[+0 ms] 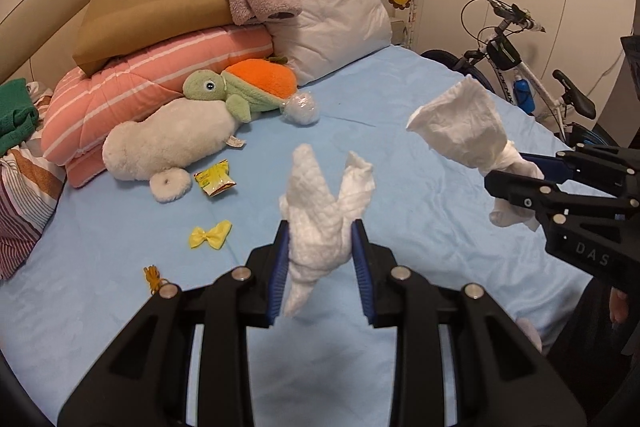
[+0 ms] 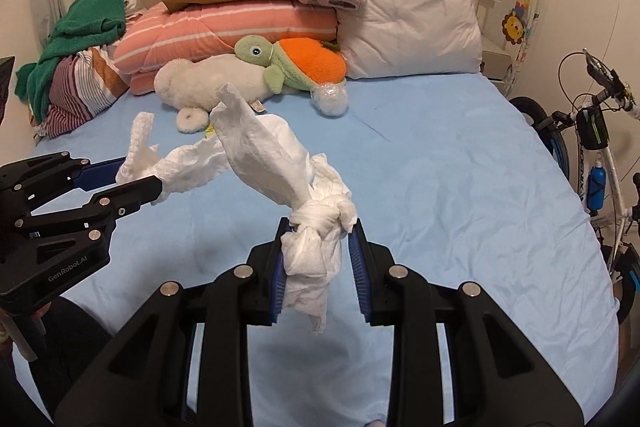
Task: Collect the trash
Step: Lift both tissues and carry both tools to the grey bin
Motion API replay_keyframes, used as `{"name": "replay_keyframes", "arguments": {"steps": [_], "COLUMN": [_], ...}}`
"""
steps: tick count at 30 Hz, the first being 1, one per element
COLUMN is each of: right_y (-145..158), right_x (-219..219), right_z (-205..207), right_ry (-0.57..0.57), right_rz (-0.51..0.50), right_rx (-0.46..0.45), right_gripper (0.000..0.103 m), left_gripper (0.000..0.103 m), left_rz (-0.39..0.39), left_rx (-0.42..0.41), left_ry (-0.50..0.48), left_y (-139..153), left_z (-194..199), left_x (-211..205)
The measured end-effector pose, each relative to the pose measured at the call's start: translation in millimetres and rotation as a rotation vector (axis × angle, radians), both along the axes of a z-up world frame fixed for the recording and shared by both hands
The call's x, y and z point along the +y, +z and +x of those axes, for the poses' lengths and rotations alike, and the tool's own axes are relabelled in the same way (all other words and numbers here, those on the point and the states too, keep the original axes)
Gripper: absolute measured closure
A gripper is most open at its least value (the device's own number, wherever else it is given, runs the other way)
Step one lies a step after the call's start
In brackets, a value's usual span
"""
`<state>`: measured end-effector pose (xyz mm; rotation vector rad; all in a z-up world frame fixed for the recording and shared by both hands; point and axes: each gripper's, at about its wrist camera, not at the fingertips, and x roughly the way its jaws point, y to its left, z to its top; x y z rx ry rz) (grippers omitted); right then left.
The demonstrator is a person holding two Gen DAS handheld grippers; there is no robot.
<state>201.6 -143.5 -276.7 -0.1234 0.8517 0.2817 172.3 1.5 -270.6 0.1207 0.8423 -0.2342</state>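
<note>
1. Two grippers are raised over the bed [image 1: 420,99], each clamped on a wad of white tissue.
2. The left gripper [image 1: 320,251] has narrow jaws pinching a quilted tissue [image 1: 320,211] whose two ends stick up above the blue pads.
3. The right gripper [image 2: 318,251] has narrow jaws pressing a knotted tissue [image 2: 316,219], with a loose flap standing up and to the left.
4. On the bed's blue sheet, left of the left gripper, lie a yellow wrapper [image 1: 214,179], a yellow bow [image 1: 210,235] and a small orange scrap [image 1: 154,277].
5. Toward the head of the bed sit a white plush [image 1: 168,143], a turtle plush [image 1: 248,87], a clear crumpled ball [image 1: 302,109], and stacked pillows with a brown bag [image 1: 160,3] whose contents cannot be seen.
6. A bicycle [image 1: 520,67] stands beside the bed's right edge.
</note>
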Motion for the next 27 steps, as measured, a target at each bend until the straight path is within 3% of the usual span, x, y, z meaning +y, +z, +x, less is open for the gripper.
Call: {"name": "replay_keyframes", "arguments": {"steps": [6,13,22,27], "right_y": [28.1,58.9,94.2,112.7], "right_x": [-31.1,-92.3,-216.1,-288.4], "right_z": [-52.0,-118.0,-230.4,-315.4], "right_ry": [-0.023,-0.115,-0.374,-0.575], "right_rz": [0.012,0.006,-0.004,-0.020], "right_rx": [-0.034,-0.089,-0.121,-0.143], "right_gripper": [0.076,0.076,0.076,0.076], "left_gripper": [0.072,0.072,0.072,0.072], "left_rz": [0.019,0.010,-0.019,-0.032], "left_rx": [-0.020,-0.064,-0.115,-0.140], "left_ry": [-0.052,-0.206,-0.511,-0.704], "left_y": [25.4,63.6,107.2,128.2], "left_z": [-45.6,-98.3,-163.0,-202.3], "left_x": [-31.1,-94.5,-204.0,-271.6]}}
